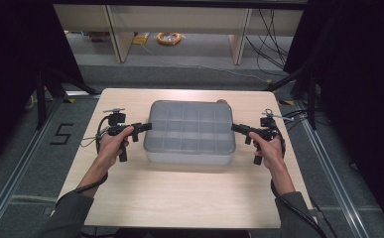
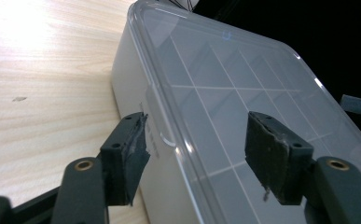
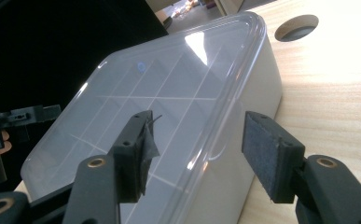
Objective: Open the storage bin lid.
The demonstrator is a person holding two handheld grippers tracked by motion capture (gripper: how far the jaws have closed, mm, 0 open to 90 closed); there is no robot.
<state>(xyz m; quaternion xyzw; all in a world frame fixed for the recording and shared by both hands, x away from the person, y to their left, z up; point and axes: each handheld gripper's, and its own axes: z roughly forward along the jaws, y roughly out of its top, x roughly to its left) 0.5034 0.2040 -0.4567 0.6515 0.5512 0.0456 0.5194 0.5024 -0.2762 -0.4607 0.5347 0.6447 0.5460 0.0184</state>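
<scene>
A translucent plastic box (image 1: 189, 131) with a clear lid over a grid of compartments lies in the middle of the wooden table (image 1: 189, 198). My left gripper (image 1: 146, 127) is at the box's left end. In the left gripper view the box (image 2: 225, 84) has its lid rim between the jaws of that gripper (image 2: 197, 135); the pads stand apart from it, open. My right gripper (image 1: 235, 128) is at the right end. In the right gripper view the box (image 3: 169, 88) has its rim between the open jaws of that gripper (image 3: 197, 140), with no pad pressing on it.
A round hole (image 3: 297, 27) is cut in the table just behind the box. Beyond the table's far edge are shelf legs, loose cables and an orange cable coil (image 1: 169, 37) on the floor. Bare table lies in front of the box.
</scene>
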